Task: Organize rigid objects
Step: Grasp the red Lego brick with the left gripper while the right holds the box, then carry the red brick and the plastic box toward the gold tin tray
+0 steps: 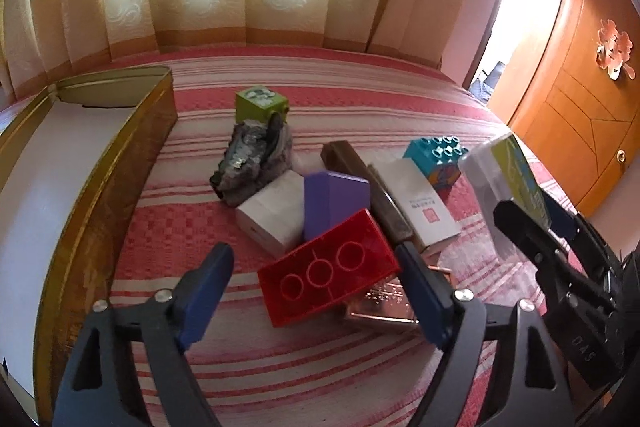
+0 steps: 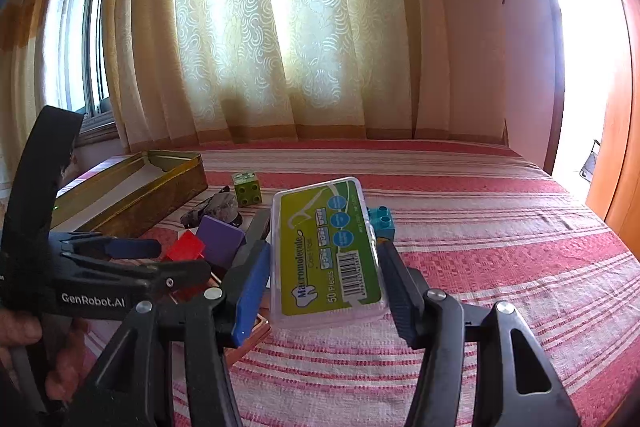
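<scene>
Bedspread clear near side; tin box walls left; block pile crowds centre.

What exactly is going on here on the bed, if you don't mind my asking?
A person is sorting a pile of small hard things on a striped bedspread, one claw in each hand. The right claw is shut on a clear floss box. The left claw is open around a red brick, not yet gripping it. An open gold tin waits at the left.

Patterned cream curtains hang behind the far edge of the striped red bedspread; an orange wooden door stands at right.
</scene>
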Motion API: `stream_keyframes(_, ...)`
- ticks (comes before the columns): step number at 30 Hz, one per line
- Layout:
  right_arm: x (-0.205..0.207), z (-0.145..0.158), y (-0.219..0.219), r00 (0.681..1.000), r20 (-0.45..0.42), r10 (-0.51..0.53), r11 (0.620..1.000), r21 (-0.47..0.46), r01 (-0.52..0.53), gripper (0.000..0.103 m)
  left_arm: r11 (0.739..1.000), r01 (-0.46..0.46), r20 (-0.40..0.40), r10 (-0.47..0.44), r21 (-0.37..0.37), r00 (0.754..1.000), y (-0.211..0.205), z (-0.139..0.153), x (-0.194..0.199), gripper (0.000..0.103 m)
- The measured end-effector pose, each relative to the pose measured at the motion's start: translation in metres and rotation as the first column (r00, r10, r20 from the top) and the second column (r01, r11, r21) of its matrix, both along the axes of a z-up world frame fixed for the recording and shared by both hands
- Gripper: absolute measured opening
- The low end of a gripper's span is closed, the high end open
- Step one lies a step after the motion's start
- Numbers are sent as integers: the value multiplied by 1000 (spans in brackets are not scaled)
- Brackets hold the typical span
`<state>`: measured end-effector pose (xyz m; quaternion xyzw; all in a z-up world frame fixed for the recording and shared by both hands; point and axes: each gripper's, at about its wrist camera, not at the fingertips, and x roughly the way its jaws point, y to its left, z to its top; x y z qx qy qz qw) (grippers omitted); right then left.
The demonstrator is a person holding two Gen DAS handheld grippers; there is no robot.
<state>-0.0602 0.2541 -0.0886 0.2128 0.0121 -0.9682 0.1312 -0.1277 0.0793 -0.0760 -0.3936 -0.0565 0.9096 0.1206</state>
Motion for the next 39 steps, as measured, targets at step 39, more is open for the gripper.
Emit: stream_keyframes(39, 18, 4, 2, 994, -113, 1, 1000, 1, -1, 57, 995, -97, -270, 98, 14, 958, -21, 26, 43, 72)
